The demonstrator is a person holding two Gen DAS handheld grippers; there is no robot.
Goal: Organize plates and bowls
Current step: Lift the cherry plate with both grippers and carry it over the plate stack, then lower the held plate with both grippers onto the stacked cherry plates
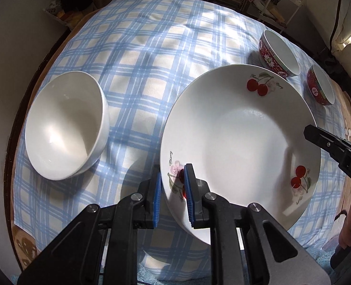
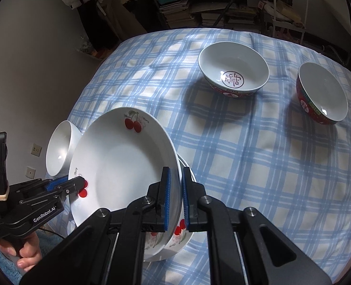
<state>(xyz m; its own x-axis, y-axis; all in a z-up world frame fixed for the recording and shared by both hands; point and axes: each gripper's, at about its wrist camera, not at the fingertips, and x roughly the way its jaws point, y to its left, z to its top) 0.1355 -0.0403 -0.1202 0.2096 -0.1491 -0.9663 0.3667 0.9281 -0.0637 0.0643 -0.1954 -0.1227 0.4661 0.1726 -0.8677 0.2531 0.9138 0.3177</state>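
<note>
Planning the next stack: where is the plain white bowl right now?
The plain white bowl sits on the checked tablecloth, left in the left wrist view, just beyond the held cherry plate.

Both wrist views close, angled steeply down, sharing cherry plate (image 1: 242, 128) (image 2: 123, 166), checked tablecloth (image 1: 137, 47) (image 2: 258, 166)

Blue-and-cream plaid tablecloth (image 2: 246, 161) is covering the whole table, and the round white ceramic plate (image 1: 242, 128) is showing off red cherry pairs with green stems, pale pink blossoms and little grey script around its rim. The plain white ceramic bowl (image 1: 66, 123) is looking totally bare, while the two red patterned bowls (image 2: 233, 70) (image 2: 321, 92) are wearing white flowers and green bands outside, pale insides, one with a dark round character emblem at the bottom. Both black grippers (image 1: 173, 187) (image 2: 175, 199) are sporting bright blue ribbed pads (image 1: 189, 190).
</note>
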